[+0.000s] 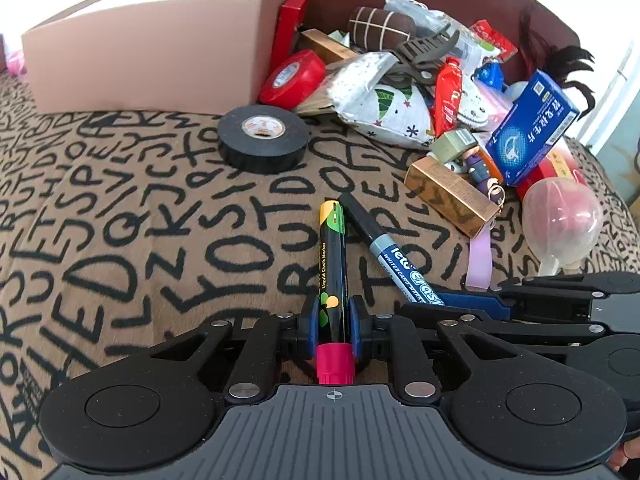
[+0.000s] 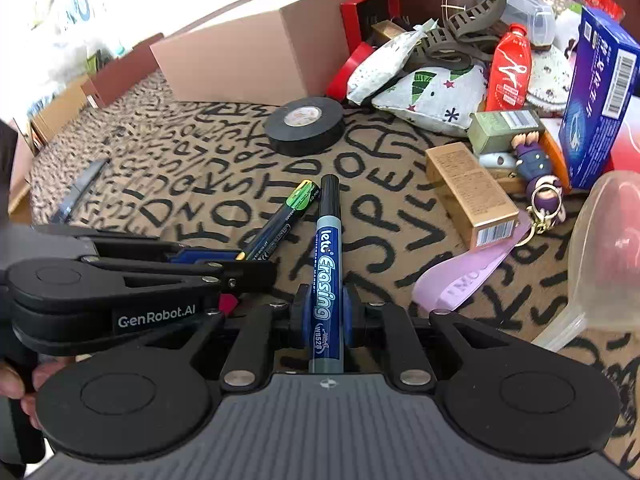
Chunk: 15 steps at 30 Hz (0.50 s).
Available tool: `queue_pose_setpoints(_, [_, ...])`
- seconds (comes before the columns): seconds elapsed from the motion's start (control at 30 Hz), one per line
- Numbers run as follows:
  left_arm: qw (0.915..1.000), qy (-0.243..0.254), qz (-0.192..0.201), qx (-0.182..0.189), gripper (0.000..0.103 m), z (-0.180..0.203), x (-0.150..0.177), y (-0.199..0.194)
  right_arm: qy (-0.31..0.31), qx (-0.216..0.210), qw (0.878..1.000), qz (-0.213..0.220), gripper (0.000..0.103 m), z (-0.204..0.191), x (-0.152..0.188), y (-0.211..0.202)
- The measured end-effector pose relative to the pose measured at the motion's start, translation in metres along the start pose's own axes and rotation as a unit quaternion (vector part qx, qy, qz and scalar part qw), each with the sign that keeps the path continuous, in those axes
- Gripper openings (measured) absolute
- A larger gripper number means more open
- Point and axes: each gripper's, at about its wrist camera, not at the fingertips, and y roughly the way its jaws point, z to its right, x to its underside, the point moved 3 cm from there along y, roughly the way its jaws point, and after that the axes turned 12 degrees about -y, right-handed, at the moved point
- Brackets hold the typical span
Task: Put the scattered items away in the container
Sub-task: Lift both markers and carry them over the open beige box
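Note:
My left gripper [image 1: 333, 316] is shut on a black liquid chalk marker [image 1: 332, 264] with a pink end cap; the marker points forward over the lettered cloth. My right gripper [image 2: 326, 312] is shut on a blue whiteboard marker [image 2: 328, 256]. The two grippers are side by side; the right one shows in the left wrist view [image 1: 472, 302] and the left one in the right wrist view [image 2: 208, 258]. The tan cardboard box [image 1: 160, 48] stands open at the far left, also in the right wrist view [image 2: 248, 48].
A black tape roll [image 1: 262, 138] lies ahead in the middle. A pile at the right holds red tape [image 1: 292, 76], a patterned pouch [image 1: 392, 108], a hair claw [image 1: 424, 54], a blue carton [image 1: 532, 128], a gold box [image 1: 448, 194] and a clear plastic cup [image 1: 560, 224].

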Motion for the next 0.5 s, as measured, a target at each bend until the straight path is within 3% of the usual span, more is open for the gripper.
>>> queue_pose_setpoints(0.23, [0.9991,-0.011,0.041,0.01,0.012,-0.003,-0.017,-0.029,-0.012,-0.017,0.999,0.04,0.018,-0.012,-0.021,-0.02])
queue_pose_setpoints(0.5, [0.9932,0.005,0.116,0.011,0.012,0.003,-0.079,-0.06,-0.044,-0.023,0.994,0.096,0.018,-0.012,-0.086,-0.033])
